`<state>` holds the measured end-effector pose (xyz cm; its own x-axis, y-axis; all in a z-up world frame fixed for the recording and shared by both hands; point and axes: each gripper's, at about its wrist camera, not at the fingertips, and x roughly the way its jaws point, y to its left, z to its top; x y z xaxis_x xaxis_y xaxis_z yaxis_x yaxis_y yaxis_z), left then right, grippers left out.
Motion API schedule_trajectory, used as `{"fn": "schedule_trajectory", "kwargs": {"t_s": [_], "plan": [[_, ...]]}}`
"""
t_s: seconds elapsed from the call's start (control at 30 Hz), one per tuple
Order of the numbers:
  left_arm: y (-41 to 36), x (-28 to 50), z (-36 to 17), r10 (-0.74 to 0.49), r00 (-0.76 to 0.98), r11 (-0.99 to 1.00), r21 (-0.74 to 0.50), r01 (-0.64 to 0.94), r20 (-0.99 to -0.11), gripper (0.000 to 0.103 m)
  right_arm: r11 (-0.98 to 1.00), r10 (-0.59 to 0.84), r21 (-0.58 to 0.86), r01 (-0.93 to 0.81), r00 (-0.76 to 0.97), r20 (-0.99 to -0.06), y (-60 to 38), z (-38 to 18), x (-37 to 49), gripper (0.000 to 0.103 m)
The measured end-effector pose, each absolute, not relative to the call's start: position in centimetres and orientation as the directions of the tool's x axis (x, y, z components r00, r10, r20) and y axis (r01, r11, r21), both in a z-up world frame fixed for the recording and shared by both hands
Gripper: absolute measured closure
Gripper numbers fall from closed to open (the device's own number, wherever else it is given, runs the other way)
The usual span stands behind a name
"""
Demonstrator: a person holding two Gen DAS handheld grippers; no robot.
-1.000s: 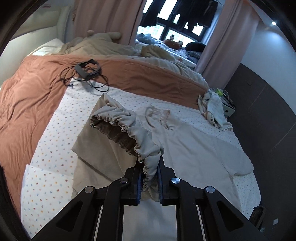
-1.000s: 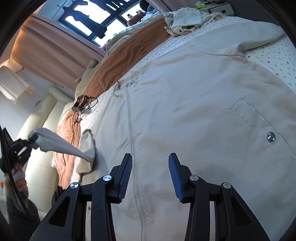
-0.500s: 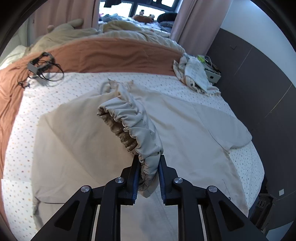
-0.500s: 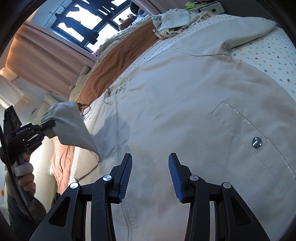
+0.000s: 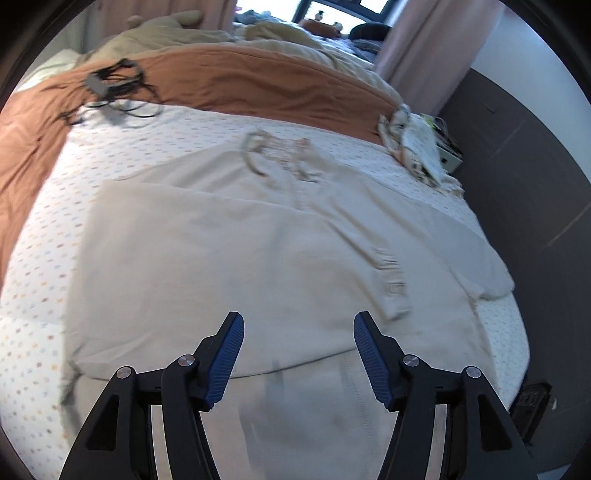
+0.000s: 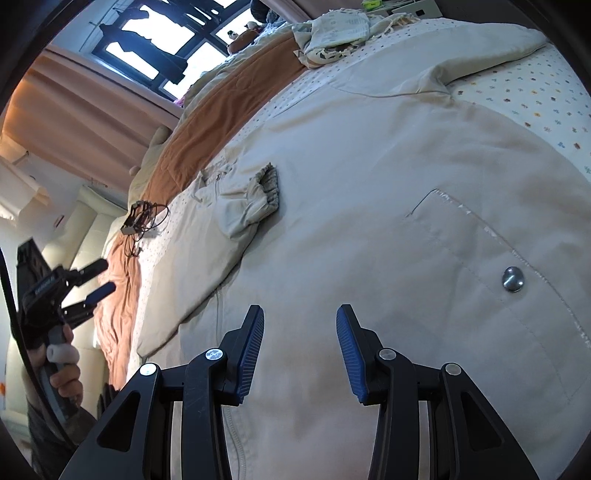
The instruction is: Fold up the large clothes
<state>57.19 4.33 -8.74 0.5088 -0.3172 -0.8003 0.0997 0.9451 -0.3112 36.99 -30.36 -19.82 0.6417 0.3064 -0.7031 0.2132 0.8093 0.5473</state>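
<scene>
A large beige jacket (image 5: 221, 251) (image 6: 369, 166) lies spread front-up on the bed. Its left sleeve is folded across the chest, and the elastic cuff (image 5: 391, 273) (image 6: 267, 188) rests on the front panel. My left gripper (image 5: 298, 321) hovers over the folded sleeve; its jaws are opening and nothing is between them. From the right wrist view the left gripper (image 6: 105, 276) hangs off the bed's left side, held by a hand (image 6: 59, 369). My right gripper (image 6: 300, 317) stands open above the jacket's lower front by the zipper, holding nothing. A metal snap (image 6: 512, 278) marks the pocket.
A dotted white sheet (image 5: 37, 258) covers the bed, with an orange blanket (image 5: 240, 85) bunched beyond it. A tangle of black cables (image 5: 110, 81) (image 6: 138, 218) lies on the blanket. A crumpled pale cloth (image 5: 417, 147) (image 6: 332, 33) sits at the far right corner beside a dark wall (image 5: 535, 184).
The left gripper carried the sleeve cuff over the jacket, sank toward it and let go; the cuff now lies on the jacket front. The right gripper stayed open and almost still.
</scene>
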Motion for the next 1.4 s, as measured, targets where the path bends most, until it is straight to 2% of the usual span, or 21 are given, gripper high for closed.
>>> {"fn": "schedule_trajectory", "kwargs": {"t_s": [0.3, 0.5, 0.67, 0.9, 1.0, 1.07, 1.13, 1.27, 1.4], "plan": [[17.3, 53.9, -10.7, -0.168, 0.559, 0.953, -0.279, -0.119, -0.812, 0.04, 0.824, 0.316, 0.533, 0.192, 0.625, -0.714, -28.1, -19.4, 39.6, 0.061], [22.9, 52.3, -13.5, -0.123, 0.547, 0.941, -0.272, -0.2, -0.828, 0.041, 0.865, 0.316, 0.484, 0.133, 0.605, -0.731, -25.7, -18.2, 42.5, 0.061], [25.3, 51.3, -16.8, -0.131, 0.515, 0.929, -0.287, -0.235, -0.847, 0.047, 0.906, 0.294, 0.413, 0.096, 0.561, -0.774, -23.8, -18.4, 45.5, 0.061], [25.8, 51.1, -20.1, -0.197, 0.494, 0.923, -0.33, -0.197, -0.847, 0.047, 0.916, 0.299, 0.393, 0.082, 0.512, -0.805, -23.2, -18.5, 49.2, 0.061], [25.6, 51.6, -20.8, -0.158, 0.481, 0.938, -0.284, -0.201, -0.863, 0.057, 0.93, 0.265, 0.356, 0.091, 0.507, -0.82, -23.2, -18.6, 50.7, 0.061], [25.7, 51.7, -20.9, -0.153, 0.492, 0.94, -0.28, -0.195, -0.857, 0.058, 0.928, 0.254, 0.354, 0.115, 0.501, -0.828, -23.5, -19.0, 52.0, 0.064], [25.8, 51.8, -21.0, -0.151, 0.499, 0.942, -0.278, -0.191, -0.853, 0.069, 0.935, 0.222, 0.327, 0.136, 0.496, -0.84, -23.6, -19.6, 53.0, 0.064], [26.2, 51.7, -21.1, -0.138, 0.505, 0.944, -0.268, -0.195, -0.852, 0.075, 0.946, 0.179, 0.284, 0.158, 0.478, -0.86, -23.8, -20.9, 54.9, 0.079], [26.4, 51.7, -21.1, -0.085, 0.508, 0.947, -0.228, -0.226, -0.857, 0.075, 0.942, 0.188, 0.294, 0.161, 0.471, -0.862, -24.0, -21.8, 56.5, 0.081]]}}
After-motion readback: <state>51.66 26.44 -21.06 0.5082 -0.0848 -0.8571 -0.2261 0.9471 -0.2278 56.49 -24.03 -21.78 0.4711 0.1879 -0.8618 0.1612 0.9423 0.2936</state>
